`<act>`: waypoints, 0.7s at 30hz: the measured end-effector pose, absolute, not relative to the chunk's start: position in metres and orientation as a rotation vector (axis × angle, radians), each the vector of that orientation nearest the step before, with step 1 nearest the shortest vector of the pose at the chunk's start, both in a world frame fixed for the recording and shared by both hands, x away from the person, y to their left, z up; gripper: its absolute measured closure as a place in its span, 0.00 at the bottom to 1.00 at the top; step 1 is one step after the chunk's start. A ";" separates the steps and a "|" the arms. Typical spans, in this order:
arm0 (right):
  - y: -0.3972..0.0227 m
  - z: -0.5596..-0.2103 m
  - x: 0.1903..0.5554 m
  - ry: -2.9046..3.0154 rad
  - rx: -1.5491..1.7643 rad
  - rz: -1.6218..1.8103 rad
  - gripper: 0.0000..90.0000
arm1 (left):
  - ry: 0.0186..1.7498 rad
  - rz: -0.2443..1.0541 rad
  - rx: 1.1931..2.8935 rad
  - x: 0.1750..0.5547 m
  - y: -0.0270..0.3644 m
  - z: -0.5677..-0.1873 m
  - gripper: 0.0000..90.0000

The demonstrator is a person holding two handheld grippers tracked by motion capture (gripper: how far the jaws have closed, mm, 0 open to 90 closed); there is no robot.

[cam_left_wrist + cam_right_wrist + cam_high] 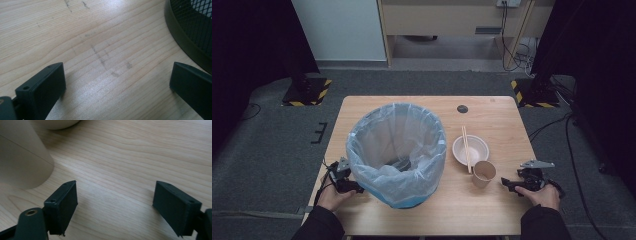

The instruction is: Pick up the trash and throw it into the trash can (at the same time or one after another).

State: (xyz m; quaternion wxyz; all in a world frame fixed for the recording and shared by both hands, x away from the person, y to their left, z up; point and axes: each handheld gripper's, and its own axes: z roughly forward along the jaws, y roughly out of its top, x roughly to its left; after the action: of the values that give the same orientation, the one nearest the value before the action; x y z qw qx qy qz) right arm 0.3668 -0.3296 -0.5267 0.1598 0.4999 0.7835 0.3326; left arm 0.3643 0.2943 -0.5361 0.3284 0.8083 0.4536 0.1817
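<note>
A black mesh waste bin [398, 150] lined with a pale blue plastic bag stands on the left half of the wooden table [492, 112]. Its dark base rim [182, 37] curves through the top right of the left gripper view. A white bowl [470, 150] with chopsticks [466, 147] laid across it sits to the bin's right. A brown paper cup [484, 173] stands just in front of the bowl; the cup [22, 160] rises at the left of the right gripper view. My left gripper [343, 181] rests open beside the bin's left side. My right gripper [517, 184] stands open, empty, right of the cup.
A small dark round mark [462, 108] lies near the table's far edge. Grey carpet surrounds the table, with stand bases marked in yellow and black [307, 91] at the back corners and cables [562, 130] trailing on the right.
</note>
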 end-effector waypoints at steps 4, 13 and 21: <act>-0.335 -0.521 0.364 2.201 1.428 0.942 0.28 | 1.189 0.476 2.116 0.364 0.294 -0.536 0.00; -0.337 -0.491 0.361 1.966 1.481 1.157 0.31 | 1.205 0.482 2.109 0.363 0.292 -0.536 0.00; -0.336 -0.463 0.359 1.816 1.459 1.275 0.31 | 1.209 0.484 2.107 0.363 0.291 -0.536 0.00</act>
State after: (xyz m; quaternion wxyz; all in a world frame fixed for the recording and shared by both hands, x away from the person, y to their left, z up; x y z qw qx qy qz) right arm 0.3586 -0.3361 -0.4633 0.2408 0.5334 0.6637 0.4659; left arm 0.3628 0.2912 -0.5362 0.3263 0.8040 0.4615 0.1846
